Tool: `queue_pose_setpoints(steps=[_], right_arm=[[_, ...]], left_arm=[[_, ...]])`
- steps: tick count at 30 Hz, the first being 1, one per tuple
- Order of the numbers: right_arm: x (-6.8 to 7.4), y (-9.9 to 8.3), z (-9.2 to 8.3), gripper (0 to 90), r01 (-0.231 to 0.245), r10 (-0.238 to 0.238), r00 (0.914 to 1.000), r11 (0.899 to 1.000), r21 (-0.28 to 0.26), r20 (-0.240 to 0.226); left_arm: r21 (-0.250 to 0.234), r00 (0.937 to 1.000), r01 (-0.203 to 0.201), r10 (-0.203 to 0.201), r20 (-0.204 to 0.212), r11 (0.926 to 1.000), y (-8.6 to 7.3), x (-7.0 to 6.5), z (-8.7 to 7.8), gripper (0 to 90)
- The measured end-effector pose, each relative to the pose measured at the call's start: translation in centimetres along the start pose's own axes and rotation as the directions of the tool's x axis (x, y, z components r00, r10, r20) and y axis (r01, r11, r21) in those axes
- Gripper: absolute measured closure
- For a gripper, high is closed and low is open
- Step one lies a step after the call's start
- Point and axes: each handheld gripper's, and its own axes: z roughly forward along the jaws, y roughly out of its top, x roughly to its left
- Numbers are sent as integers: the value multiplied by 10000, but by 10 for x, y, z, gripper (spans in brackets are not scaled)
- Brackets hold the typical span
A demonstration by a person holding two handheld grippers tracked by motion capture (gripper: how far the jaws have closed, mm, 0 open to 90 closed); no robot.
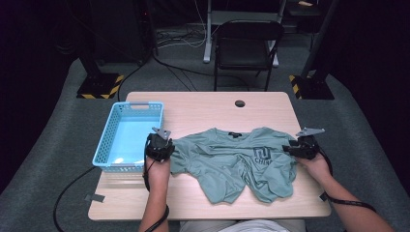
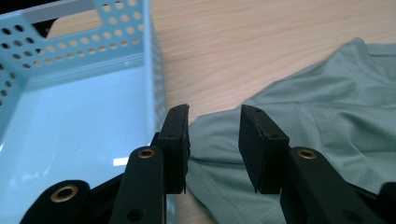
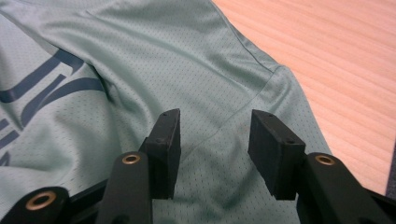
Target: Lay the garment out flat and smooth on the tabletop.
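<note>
A teal-green T-shirt (image 1: 232, 159) with a dark blue print lies crumpled across the middle of the wooden table (image 1: 203, 108). My left gripper (image 1: 159, 147) sits at the shirt's left sleeve, beside the basket. In the left gripper view the jaws of this gripper (image 2: 215, 112) stand apart over the sleeve edge (image 2: 327, 107), not pinching it. My right gripper (image 1: 302, 147) rests at the shirt's right sleeve. Its jaws (image 3: 215, 116) are parted above the shoulder seam of the fabric (image 3: 140, 60), pressing nothing.
A light blue perforated basket (image 1: 128, 105) stands on the table's left side, its wall (image 2: 70, 51) close to my left jaw. A black chair (image 1: 246, 41) stands beyond the table. A round hole (image 1: 240, 103) marks the far edge. Cables trail off the near-left corner.
</note>
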Motion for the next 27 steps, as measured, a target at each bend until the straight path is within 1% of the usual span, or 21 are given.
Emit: queue_pose_setpoints(steps=[2, 4, 8, 11, 13, 15, 16, 17, 18, 19, 21, 23, 25, 27], right_arm=[[-1, -1, 3, 527, 105, -106, 9999, 9998, 161, 67], [-2, -3, 3, 528, 89, -92, 9999, 9996, 252, 118], [-10, -6, 1, 528, -283, 280, 9995, 9993, 237, 129], [-17, -9, -2, 531, -468, 461, 9986, 9986, 257, 252], [-20, -11, -4, 533, -591, 581, 9977, 9978, 303, 341], [-25, -13, -6, 535, -700, 688, 9968, 9972, 281, 401], [-26, -14, -7, 536, -736, 723, 9965, 9969, 282, 431], [-27, -15, -8, 536, -783, 771, 9959, 9966, 260, 463], [-29, -16, -8, 536, -809, 797, 9956, 9965, 233, 492], [-29, -16, -9, 536, -853, 841, 9951, 9961, 217, 513], [-31, -17, -8, 536, -866, 857, 9948, 9961, 146, 556], [-33, -17, -7, 536, -933, 925, 9940, 9956, 116, 581], [-36, -15, -6, 540, -950, 942, 9939, 9954, 121, 573], [-41, -12, -5, 544, -947, 930, 9940, 9951, 282, 570]], left_arm=[[81, 9998, -156, 155, 107, 9998, 0, -5, 3, 618], [159, 9993, -227, 223, 299, 9996, 0, -10, 7, 609], [415, 9962, -498, 467, 742, 9979, -2, -21, 18, 592], [620, 9893, -636, 548, 1349, 9961, -5, -31, 29, 564], [821, 9809, -813, 651, 1834, 9933, -8, -38, 39, 532], [1104, 9770, -1032, 799, 1976, 9885, -11, -44, 48, 510], [1180, 9749, -1071, 809, 2076, 9872, -13, -46, 52, 504], [1261, 9743, -1074, 791, 2111, 9862, -14, -47, 55, 501], [1321, 9752, -994, 701, 2102, 9862, -15, -47, 58, 494], [1287, 9748, -871, 579, 2153, 9878, -16, -46, 61, 489], [1285, 9757, -405, 115, 2190, 9909, -16, -42, 64, 469], [1235, 9747, 29, -304, 2214, 9923, -17, -37, 68, 461], [1152, 9763, 69, -316, 2139, 9933, -15, -34, 72, 459], [1463, 9769, 7, -320, 2113, 9892, -7, -31, 78, 459]])
